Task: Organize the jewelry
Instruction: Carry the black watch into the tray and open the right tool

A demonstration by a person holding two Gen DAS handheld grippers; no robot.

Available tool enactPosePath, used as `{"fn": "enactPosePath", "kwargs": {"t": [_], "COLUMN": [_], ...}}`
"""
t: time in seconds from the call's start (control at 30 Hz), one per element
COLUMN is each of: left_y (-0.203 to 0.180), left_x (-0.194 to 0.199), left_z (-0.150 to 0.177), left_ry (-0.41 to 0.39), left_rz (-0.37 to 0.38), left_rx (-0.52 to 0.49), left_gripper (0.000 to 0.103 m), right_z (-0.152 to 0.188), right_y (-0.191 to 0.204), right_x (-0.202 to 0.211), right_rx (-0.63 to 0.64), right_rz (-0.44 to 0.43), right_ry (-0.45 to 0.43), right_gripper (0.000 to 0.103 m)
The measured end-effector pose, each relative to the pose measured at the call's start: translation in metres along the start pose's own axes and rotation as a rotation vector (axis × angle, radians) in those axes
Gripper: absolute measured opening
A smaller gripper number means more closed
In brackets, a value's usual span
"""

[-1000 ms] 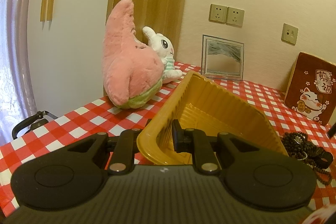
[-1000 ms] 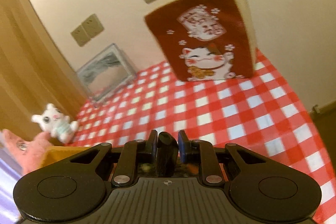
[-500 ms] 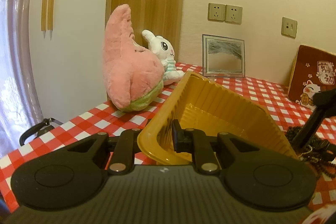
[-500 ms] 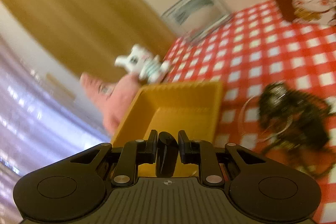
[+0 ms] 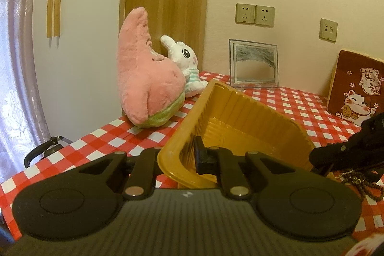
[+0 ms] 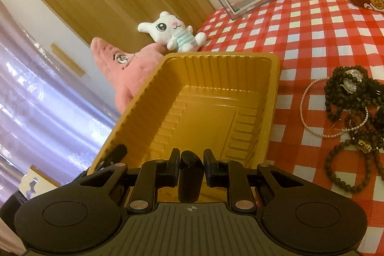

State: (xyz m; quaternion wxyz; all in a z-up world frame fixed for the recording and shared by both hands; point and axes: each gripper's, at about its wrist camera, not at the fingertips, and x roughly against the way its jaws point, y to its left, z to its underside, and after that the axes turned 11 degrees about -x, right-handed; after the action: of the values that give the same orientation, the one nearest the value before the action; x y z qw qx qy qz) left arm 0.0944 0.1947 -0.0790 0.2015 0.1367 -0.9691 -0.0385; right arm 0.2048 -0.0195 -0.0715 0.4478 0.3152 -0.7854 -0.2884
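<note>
The jewelry [image 6: 352, 121], a tangle of dark bead strands, a pearl string and a round silver pendant, lies heaped on the checked counter [image 6: 312, 23] at about three o'clock in the right wrist view, just beside the long wall of the yellow tray [image 6: 206, 112] but not in it. The tray is bare inside and stands tilted, its near corner raised off the cloth. That tilt looks deliberate: the left tongs [image 5: 186, 155] pinch the rim at that corner, one finger inside the wall and one outside, clamped down on the thin plastic, probably to steady the tray and present its mouth to the other hand.

The right tongs [image 6: 191, 166] sit over the tray's near end at six o'clock, closed on a small dark cylindrical object [image 6: 189, 174] whose nature I cannot make out; likely a piece taken from the heap and about to be dropped in. From the left wrist view the right tool shows at three o'clock, with bead strands trailing under it.

Further out, at eleven o'clock from the tray, a pink plush star [image 5: 146, 78] and a white plush rabbit [image 6: 172, 34] lean by the wooden panel. A framed sand picture [image 5: 253, 64] stands against the wall at twelve, and a lucky-cat cushion [image 5: 357, 90] at two o'clock, all clear of the work.
</note>
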Motion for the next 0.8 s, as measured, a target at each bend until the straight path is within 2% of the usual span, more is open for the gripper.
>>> {"fn": "enactPosePath", "kwargs": {"t": [0.37, 0.6, 0.63, 0.7, 0.73, 0.77, 0.8], "left_y": [-0.006, -0.009, -0.009, -0.009, -0.009, -0.009, -0.009], "left_x": [0.002, 0.003, 0.004, 0.004, 0.004, 0.004, 0.004], "left_z": [-0.002, -0.003, -0.003, -0.003, -0.003, -0.003, -0.003], "left_ry": [-0.011, -0.020, -0.020, -0.018, -0.017, -0.017, -0.018], "left_rz": [0.020, 0.021, 0.022, 0.021, 0.021, 0.020, 0.020], "left_rx": [-0.026, -0.036, -0.036, -0.033, -0.032, -0.033, -0.034], "left_gripper": [0.009, 0.009, 0.009, 0.009, 0.009, 0.009, 0.009], "right_z": [0.003, 0.010, 0.011, 0.013, 0.013, 0.014, 0.015], "right_y": [0.000, 0.006, 0.007, 0.008, 0.009, 0.009, 0.008], "right_x": [-0.002, -0.011, -0.012, -0.012, -0.012, -0.009, -0.004], "right_rx": [0.011, 0.061, 0.071, 0.092, 0.100, 0.109, 0.121], "right_rz": [-0.003, 0.042, 0.048, 0.055, 0.060, 0.064, 0.068], "right_ry": [0.007, 0.043, 0.052, 0.077, 0.082, 0.076, 0.062], "right_gripper": [0.021, 0.021, 0.024, 0.037, 0.052, 0.058, 0.058]}}
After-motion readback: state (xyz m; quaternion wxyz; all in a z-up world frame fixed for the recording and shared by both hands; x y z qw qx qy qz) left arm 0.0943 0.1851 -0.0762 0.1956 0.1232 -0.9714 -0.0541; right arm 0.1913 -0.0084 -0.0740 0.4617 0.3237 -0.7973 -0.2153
